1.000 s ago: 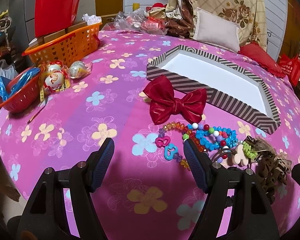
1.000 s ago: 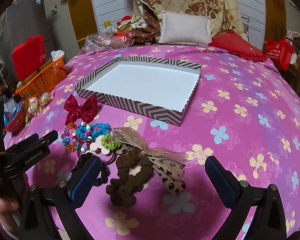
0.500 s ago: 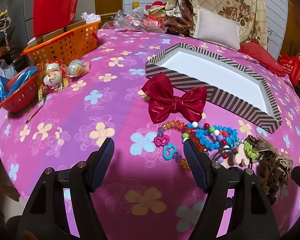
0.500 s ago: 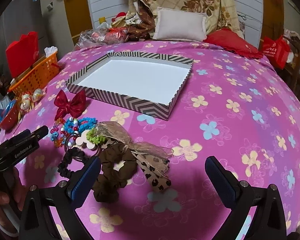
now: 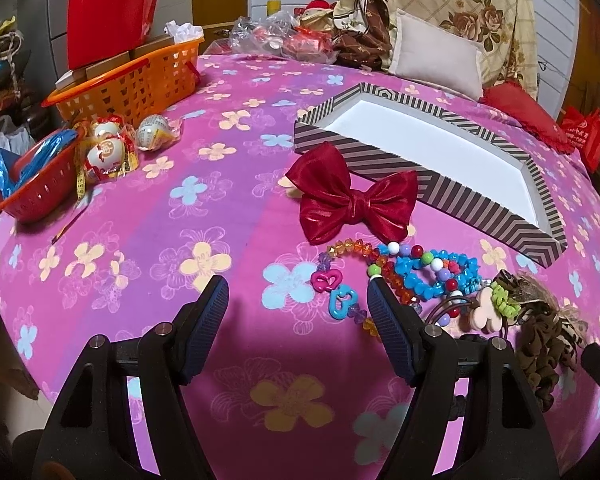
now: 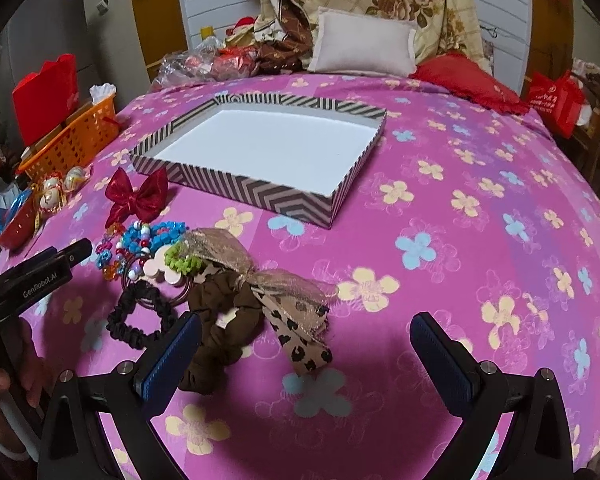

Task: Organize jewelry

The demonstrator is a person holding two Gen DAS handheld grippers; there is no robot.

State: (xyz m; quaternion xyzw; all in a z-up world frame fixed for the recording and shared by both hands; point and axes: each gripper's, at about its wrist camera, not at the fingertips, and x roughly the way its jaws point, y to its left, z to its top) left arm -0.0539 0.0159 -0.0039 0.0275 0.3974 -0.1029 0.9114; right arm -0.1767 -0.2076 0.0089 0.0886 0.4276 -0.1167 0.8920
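A shallow striped box (image 5: 482,208) (image 6: 260,190) with a white inside lies on the pink flowered bedspread. In front of it lies a red satin bow (image 5: 352,204) (image 6: 136,198). Beside the bow sits a heap of bead bracelets (image 5: 428,276) (image 6: 152,236), a brown scrunchie (image 6: 216,320), a black scrunchie (image 6: 138,320) and a leopard-print ribbon bow (image 6: 296,332). My left gripper (image 5: 298,302) hovers open just left of the beads, with nothing between its fingers. My right gripper (image 6: 306,340) is open over the brown scrunchie and ribbon, holding nothing.
An orange basket (image 5: 128,84) with a red bag, a red colander (image 5: 32,192) and wrapped round toys (image 5: 108,152) crowd the left edge. Pillows (image 6: 364,44) and clutter line the far side. A hand (image 6: 4,380) holds the left gripper.
The right gripper has drifted forward and left, so the scrunchies and ribbon now lie closer under its fingers. The left gripper has barely moved. Both stay open.
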